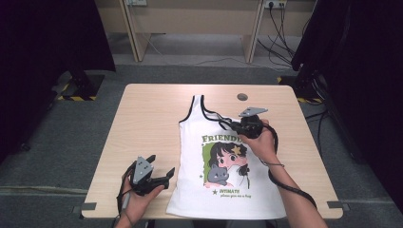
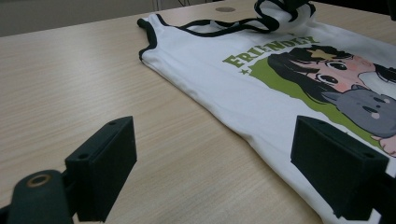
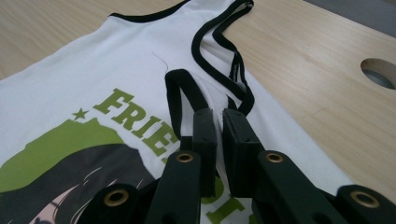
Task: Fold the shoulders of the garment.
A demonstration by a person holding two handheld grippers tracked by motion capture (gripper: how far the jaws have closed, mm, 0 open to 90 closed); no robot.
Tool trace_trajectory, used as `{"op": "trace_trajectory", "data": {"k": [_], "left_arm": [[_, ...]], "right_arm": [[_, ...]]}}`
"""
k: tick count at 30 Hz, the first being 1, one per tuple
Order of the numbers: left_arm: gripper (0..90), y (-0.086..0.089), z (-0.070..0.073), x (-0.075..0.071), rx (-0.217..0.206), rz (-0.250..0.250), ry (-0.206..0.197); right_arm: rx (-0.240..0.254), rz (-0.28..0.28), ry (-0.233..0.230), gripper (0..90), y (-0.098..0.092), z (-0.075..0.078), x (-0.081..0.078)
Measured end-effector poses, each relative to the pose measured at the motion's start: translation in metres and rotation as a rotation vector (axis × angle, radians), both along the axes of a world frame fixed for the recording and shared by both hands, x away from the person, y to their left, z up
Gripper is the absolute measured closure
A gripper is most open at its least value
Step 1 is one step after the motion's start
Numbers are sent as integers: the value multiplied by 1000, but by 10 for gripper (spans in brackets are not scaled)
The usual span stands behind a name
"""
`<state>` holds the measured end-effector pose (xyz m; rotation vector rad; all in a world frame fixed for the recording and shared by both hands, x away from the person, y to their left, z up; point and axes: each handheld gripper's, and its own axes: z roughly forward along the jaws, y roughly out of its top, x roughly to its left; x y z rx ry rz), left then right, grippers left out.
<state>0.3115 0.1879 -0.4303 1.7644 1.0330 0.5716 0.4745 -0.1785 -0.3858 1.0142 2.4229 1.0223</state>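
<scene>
The right hand-held gripper (image 3: 218,122) pinches the shirt (image 1: 216,190) strap to fold it; the left hand-held gripper (image 2: 224,172) waits, jaws apart, beside it.

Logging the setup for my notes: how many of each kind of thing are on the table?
Tank top: 1
Hand-held grippers: 2, left gripper and right gripper
Total: 3
</scene>
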Motion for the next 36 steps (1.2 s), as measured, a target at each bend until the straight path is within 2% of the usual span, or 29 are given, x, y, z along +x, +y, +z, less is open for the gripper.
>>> {"op": "trace_trajectory", "data": {"k": [1,3,4,8,9,11,12,17,20,22,24,28,30,33,36], "left_arm": [[135,0,0,0,0,0,0],[135,0,0,0,-1,1,-1],[135,0,0,0,-1,1,-1],[135,0,0,0,2,2,-1],[135,0,0,0,2,2,-1],[135,0,0,0,2,3,-2],[135,0,0,0,2,3,-2],[135,0,0,-1,4,3,-3],[135,-1,0,-1,4,2,-2],[135,-1,0,0,6,2,-1],[135,-1,0,-1,7,2,-2],[135,-1,0,-1,7,2,-2],[135,-1,0,-1,9,2,-2],[135,-1,0,-1,11,0,-4],[135,-1,0,-1,7,0,-4]], "right_arm": [[-1,14,0,840,0,-1,-7],[-1,14,0,840,0,-1,-7],[2,24,6,838,0,-3,-13],[6,30,6,838,-1,-4,-19],[-2,41,5,838,-1,-4,-24],[-2,41,5,838,-1,-4,-24],[-10,54,9,838,-1,-5,-30],[-16,71,14,838,-1,-7,-37],[-24,84,32,811,-2,-10,-43],[-28,87,25,780,-3,-10,-44],[-21,80,19,751,-4,-7,-44],[-4,67,-5,626,-3,1,-39],[-9,76,-6,618,0,4,-33],[-29,106,18,598,7,5,-22],[-68,170,66,592,15,0,-15]]}}
